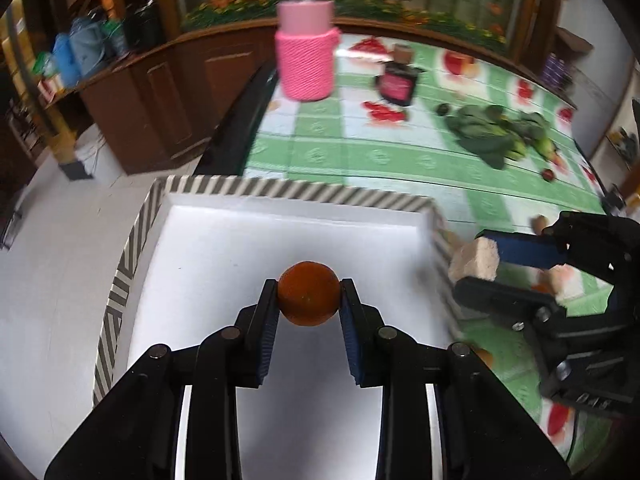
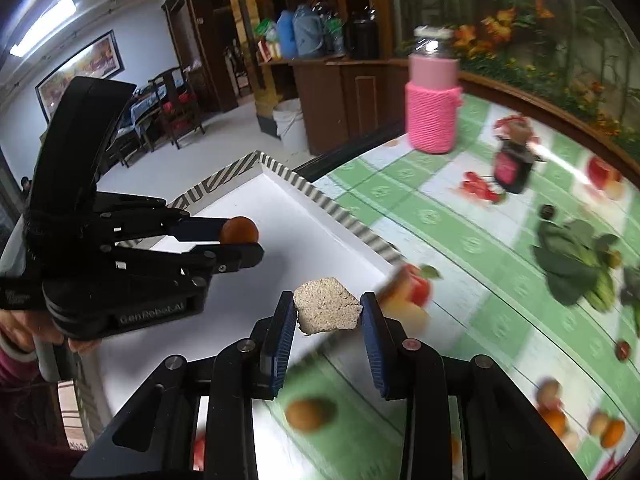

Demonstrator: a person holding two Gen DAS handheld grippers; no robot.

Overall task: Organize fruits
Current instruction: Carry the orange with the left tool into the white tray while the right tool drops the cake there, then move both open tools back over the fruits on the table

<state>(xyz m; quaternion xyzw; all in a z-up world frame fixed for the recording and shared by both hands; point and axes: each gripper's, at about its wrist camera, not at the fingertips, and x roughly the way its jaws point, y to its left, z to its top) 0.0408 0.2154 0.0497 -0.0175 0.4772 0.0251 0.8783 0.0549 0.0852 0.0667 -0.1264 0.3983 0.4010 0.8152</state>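
Note:
My left gripper (image 1: 308, 292) is shut on a small round brown-orange fruit (image 1: 307, 294), held above the white inside of a box with a striped rim (image 1: 280, 190). In the right wrist view that gripper (image 2: 246, 240) and its fruit (image 2: 239, 230) hang over the same box (image 2: 344, 216). My right gripper (image 2: 327, 304) is shut on a beige, crumbly block (image 2: 326, 306) near the box's right edge. The left wrist view shows it (image 1: 472, 262) with the block (image 1: 474, 260) just outside the box's right wall.
A green checked tablecloth with printed fruit covers the table. On it stand a pink knitted jar (image 1: 306, 60) (image 2: 434, 116) and a dark bottle (image 1: 396, 84); leafy greens (image 1: 492, 130) and a small dark red fruit (image 1: 548, 175) lie there. A person's hand (image 2: 84, 346) holds the left gripper.

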